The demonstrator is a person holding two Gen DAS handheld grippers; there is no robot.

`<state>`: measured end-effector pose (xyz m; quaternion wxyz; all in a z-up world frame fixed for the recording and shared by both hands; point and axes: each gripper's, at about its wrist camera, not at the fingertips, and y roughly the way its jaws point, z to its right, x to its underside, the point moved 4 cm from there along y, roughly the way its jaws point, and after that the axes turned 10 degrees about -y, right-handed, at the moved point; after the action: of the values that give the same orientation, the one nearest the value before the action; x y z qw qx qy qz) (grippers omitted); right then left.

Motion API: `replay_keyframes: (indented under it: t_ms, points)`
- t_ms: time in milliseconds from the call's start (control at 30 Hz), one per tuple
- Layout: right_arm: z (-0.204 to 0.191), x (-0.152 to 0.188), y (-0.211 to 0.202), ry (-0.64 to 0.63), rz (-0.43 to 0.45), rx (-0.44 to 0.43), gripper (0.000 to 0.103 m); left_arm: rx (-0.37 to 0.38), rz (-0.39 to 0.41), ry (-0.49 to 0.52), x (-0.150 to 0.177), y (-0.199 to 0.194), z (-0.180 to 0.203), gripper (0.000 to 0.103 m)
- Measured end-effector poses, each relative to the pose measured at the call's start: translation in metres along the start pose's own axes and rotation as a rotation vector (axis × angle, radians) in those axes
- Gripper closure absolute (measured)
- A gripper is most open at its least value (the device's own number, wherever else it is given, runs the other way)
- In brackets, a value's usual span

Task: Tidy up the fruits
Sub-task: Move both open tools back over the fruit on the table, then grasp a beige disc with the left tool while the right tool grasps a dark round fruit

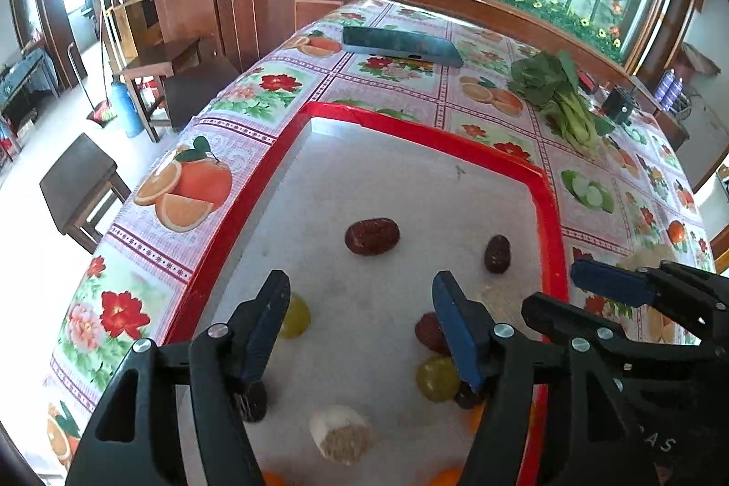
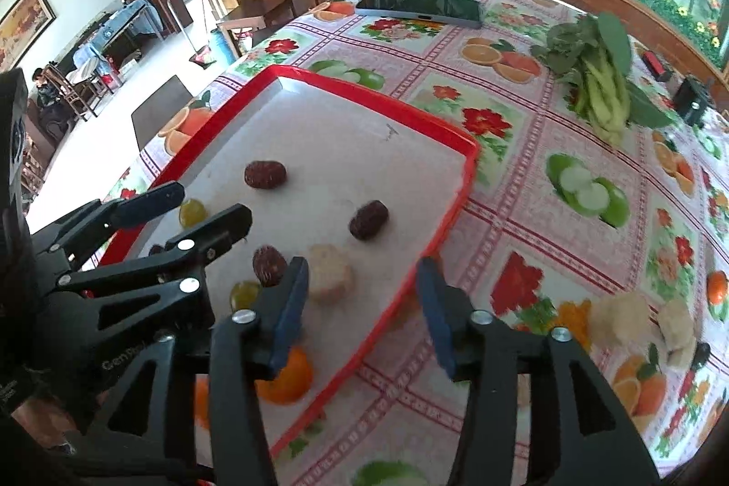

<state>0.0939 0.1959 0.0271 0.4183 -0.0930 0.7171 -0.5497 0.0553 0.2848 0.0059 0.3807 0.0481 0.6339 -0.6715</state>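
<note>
A red-rimmed tray [image 1: 410, 130] [image 2: 455, 194] with a white floor lies on the flowered tablecloth. It holds three red dates [image 1: 371, 236] [image 2: 265, 174], green grapes [image 1: 435, 379] [image 2: 191, 211], a pale knobbly lump [image 1: 341, 433] [image 2: 330, 272] and an orange [image 2: 287, 376]. My left gripper [image 1: 364, 322] [image 2: 207, 206] hovers open over the tray's near part, with nothing between its fingers. My right gripper [image 2: 362, 304] [image 1: 553, 288] is open above the tray's right rim, also holding nothing. Two more pale lumps [image 2: 615, 315] lie on the cloth to the right of the tray.
A dark phone [image 1: 401, 46] [image 2: 419, 7] lies at the table's far end. A bunch of leafy greens [image 1: 560, 94] [image 2: 597, 71] and a small black box [image 2: 692, 99] sit at the far right. The table's left edge drops to a stool [image 1: 77, 185].
</note>
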Motion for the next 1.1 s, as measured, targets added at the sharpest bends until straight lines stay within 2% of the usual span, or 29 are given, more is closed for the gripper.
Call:
replay_keyframes:
  t_ms: [100, 333, 633, 800, 967, 1100]
  points:
    - [0.005, 0.011, -0.011, 0.017, 0.008, 0.0, 0.041, 0.005, 0.008, 0.005, 0.005, -0.007, 0.006, 0.038]
    - [0.018, 0.045, -0.031, 0.041, -0.002, 0.0, 0.04, 0.025, 0.033, 0.045, 0.019, -0.022, 0.036, 0.037]
    - [0.052, 0.104, -0.052, 0.117, -0.027, 0.016, 0.036, 0.084, -0.003, 0.103, 0.049, -0.029, 0.091, 0.034]
    - [0.095, 0.146, -0.07, 0.195, -0.031, 0.062, 0.036, 0.109, -0.046, 0.17, 0.067, -0.025, 0.131, 0.034]
    - [0.151, 0.188, -0.087, 0.308, -0.041, 0.122, 0.035, 0.143, -0.088, 0.196, 0.077, -0.015, 0.167, 0.034]
    - [0.189, 0.218, -0.098, 0.398, -0.042, 0.147, 0.035, 0.134, -0.1, 0.209, 0.077, -0.001, 0.19, 0.034]
